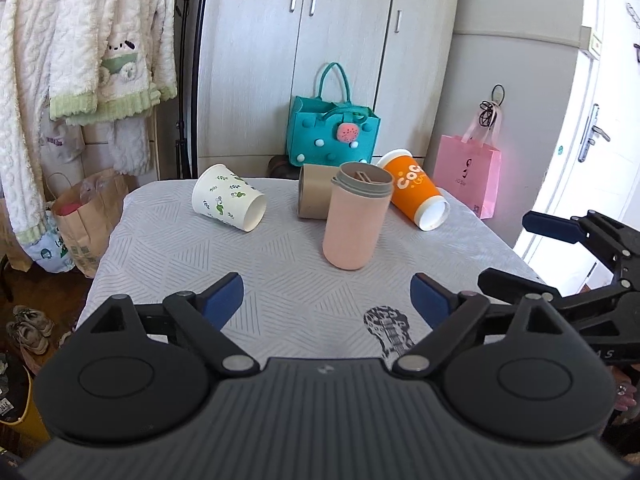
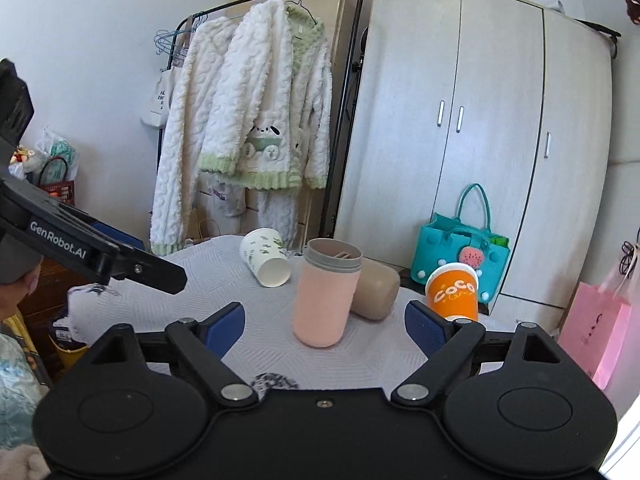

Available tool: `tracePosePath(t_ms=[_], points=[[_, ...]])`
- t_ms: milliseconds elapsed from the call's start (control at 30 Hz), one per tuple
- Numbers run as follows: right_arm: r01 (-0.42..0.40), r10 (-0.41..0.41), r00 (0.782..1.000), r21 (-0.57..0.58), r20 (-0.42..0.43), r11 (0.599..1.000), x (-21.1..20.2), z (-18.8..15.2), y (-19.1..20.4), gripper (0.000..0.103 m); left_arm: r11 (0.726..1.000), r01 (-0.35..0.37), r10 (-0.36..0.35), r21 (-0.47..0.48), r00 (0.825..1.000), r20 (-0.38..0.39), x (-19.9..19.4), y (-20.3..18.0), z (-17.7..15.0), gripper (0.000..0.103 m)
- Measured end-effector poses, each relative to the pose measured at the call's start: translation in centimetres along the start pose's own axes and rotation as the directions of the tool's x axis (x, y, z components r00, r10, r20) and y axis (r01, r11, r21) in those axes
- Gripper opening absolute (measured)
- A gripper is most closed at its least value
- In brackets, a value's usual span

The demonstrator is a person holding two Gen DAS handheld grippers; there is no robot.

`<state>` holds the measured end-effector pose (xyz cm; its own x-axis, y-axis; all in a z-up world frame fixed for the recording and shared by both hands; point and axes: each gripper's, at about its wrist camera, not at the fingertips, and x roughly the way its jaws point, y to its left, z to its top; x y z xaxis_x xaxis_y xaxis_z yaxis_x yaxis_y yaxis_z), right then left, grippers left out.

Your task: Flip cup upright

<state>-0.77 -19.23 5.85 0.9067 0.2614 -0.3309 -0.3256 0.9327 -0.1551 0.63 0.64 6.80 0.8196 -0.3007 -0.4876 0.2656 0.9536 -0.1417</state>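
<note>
A pink cup with a grey rim point(image 1: 352, 220) stands upright mid-table, also in the right wrist view point(image 2: 324, 296). A white leaf-print paper cup point(image 1: 228, 204) point(image 2: 266, 258), a beige cup point(image 1: 314, 196) point(image 2: 376, 294) and an orange cup point(image 1: 416, 194) point(image 2: 454, 290) lie on their sides behind it. My left gripper point(image 1: 326, 300) is open and empty, short of the pink cup. My right gripper point(image 2: 324, 324) is open and empty, with the pink cup just ahead between its fingertips; it also shows in the left wrist view point(image 1: 532, 248).
The table point(image 1: 192, 272) has a grey patterned cloth with a guitar print point(image 1: 388, 332). A teal bag point(image 1: 334, 132), a pink bag point(image 1: 468, 176) and a wardrobe point(image 1: 320, 52) stand behind. Clothes point(image 1: 80, 60) hang at left above paper bags point(image 1: 86, 220).
</note>
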Motion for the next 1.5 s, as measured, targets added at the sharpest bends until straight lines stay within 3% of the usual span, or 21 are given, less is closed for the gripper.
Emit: tracePosePath(t_ms=[133, 200, 467, 933, 1100, 1400, 1500], points=[[0.025, -0.025, 1.000, 0.024, 0.005, 0.999, -1.1, -0.3, 0.8, 0.094, 1.000, -0.018, 0.018, 0.012, 1.000, 0.017, -1.1, -0.6, -0.7, 0.097], [0.051, -0.052, 0.999, 0.048, 0.015, 0.998, -1.6, -0.4, 1.0, 0.103, 0.999, -0.034, 0.034, 0.010, 0.999, 0.043, -1.5, -0.7, -1.0, 0.103], [0.157, -0.157, 0.988, 0.146, -0.012, 0.977, -2.0, -1.6, 0.9, 0.103, 0.990, -0.135, 0.134, 0.028, 0.990, 0.036, -0.7, -0.8, -2.1, 0.103], [0.289, -0.269, 0.957, 0.251, -0.111, 0.924, 0.4, -3.7, 1.3, 0.103, 0.979, -0.201, 0.202, -0.012, 0.979, 0.043, 0.2, -0.3, -3.2, 0.103], [0.323, -0.299, 0.946, 0.260, -0.127, 0.910, 0.4, -4.0, 1.2, 0.103, 0.963, -0.268, 0.267, 0.015, 0.962, 0.049, 0.1, -0.6, -3.5, 0.103], [0.335, -0.307, 0.940, 0.247, -0.146, 0.909, 0.2, -3.9, 1.8, 0.103, 0.966, -0.260, 0.260, -0.012, 0.965, 0.028, -0.1, -0.4, -3.8, 0.103], [0.355, -0.326, 0.933, 0.244, -0.150, 0.903, 0.1, -4.0, 1.7, 0.103, 0.973, -0.228, 0.229, -0.032, 0.973, 0.010, 0.1, -0.1, -3.9, 0.103]])
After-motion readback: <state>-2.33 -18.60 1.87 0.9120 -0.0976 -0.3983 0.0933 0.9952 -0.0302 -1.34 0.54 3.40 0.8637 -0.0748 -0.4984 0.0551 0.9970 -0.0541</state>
